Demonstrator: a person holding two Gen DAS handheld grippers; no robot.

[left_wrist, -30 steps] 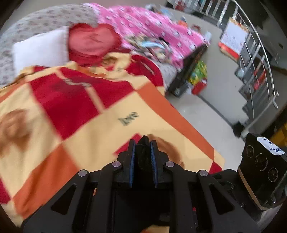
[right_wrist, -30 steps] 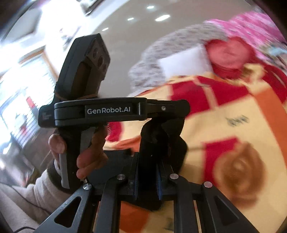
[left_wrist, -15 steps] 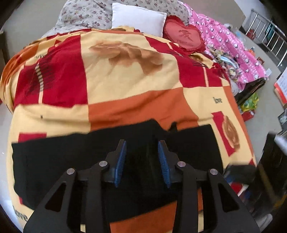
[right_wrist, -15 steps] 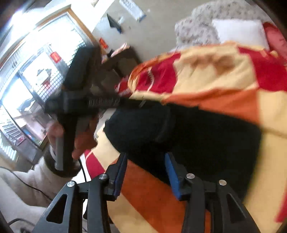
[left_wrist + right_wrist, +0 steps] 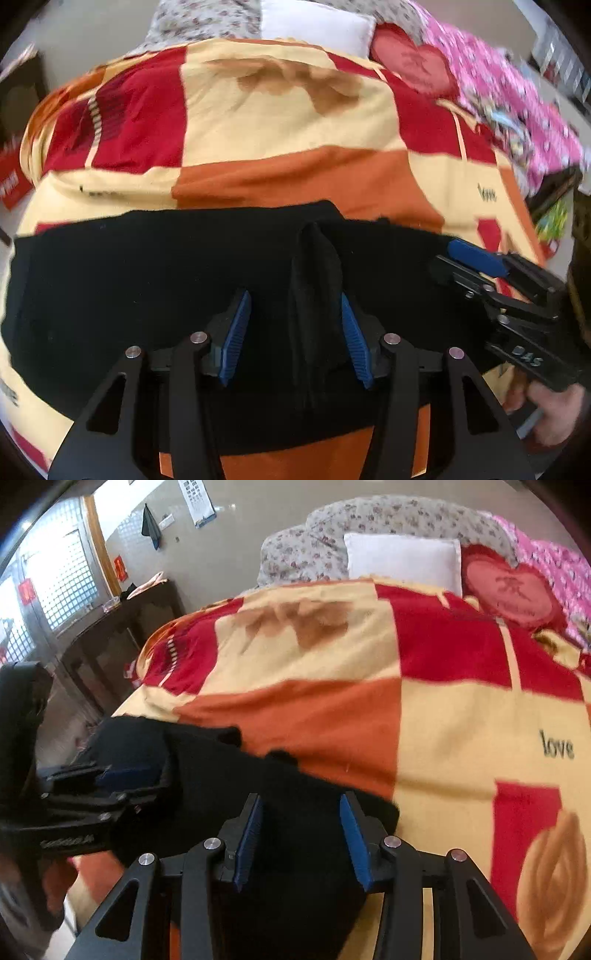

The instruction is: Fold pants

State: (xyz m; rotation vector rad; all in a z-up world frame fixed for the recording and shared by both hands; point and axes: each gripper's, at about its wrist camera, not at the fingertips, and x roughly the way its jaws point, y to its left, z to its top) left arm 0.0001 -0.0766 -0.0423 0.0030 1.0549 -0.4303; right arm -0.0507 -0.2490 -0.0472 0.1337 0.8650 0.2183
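Checkered blanket (image 5: 288, 122) lying under black pants (image 5: 110, 280).
Left gripper (image 5: 293, 332) jaws just opening, spread; right gripper (image 5: 303, 834) spread over pants.

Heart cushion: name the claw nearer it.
Right. The right claw is over the pants' end on the heart cushion's side; the left claw over their middle, farther off. Both jaws have just been opening, pants fabric between them.

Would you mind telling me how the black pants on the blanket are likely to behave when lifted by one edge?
The black pants will probably droop limply: they lie flat on the blanket, with a soft ridge bunched up. They look thin, so likely light. The fuzzy blanket may drag on them if they are pushed.
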